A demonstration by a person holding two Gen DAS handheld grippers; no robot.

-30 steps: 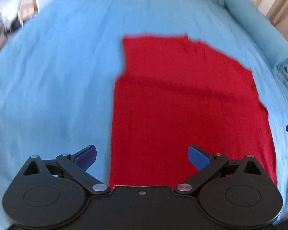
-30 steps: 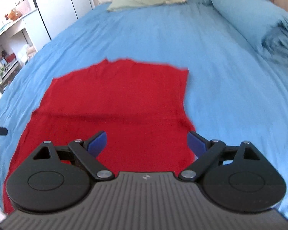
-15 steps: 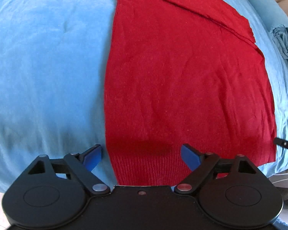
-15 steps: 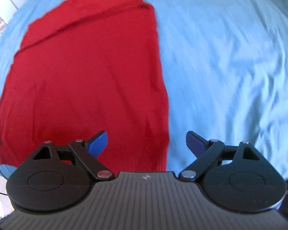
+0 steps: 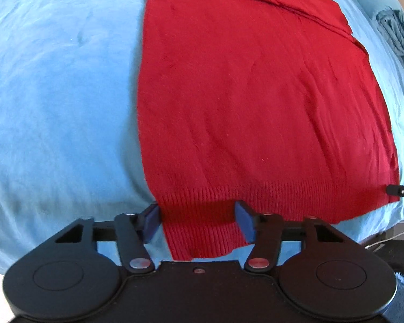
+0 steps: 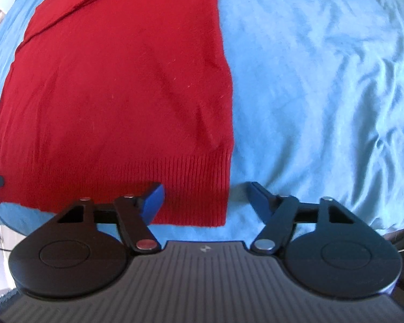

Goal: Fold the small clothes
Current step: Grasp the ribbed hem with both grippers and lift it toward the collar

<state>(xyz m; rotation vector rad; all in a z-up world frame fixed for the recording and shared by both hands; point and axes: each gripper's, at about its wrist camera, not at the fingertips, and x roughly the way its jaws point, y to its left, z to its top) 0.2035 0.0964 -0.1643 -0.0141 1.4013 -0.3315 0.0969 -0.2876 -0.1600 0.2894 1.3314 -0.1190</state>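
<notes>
Left gripper (image 5: 198, 219) spread wide, jaws straddling the near-left hem corner of the red sweater (image 5: 256, 94); nothing clamped. Right gripper (image 6: 206, 197) likewise spread, straddling the near-right hem corner (image 6: 212, 204), one pad over the ribbing, the other over the blue bedsheet (image 6: 323, 80).

Change over the last second: both grippers have dropped from a high view of the whole garment to the ribbed hem (image 5: 282, 193) at the bed's near edge. Reads as pre-grasp at both bottom corners, for a fold of the hem toward the far end.

Sweater lies flat on the sheet, a crease running across its far part. Whether the pads touch the fabric is unclear; fisheye foreshortens.

Surroundings: bunched blue blanket (image 5: 396, 29) far right, well apart. Nothing blocks the hem; a thin knit on a soft sheet risks pinching the sheet too.
</notes>
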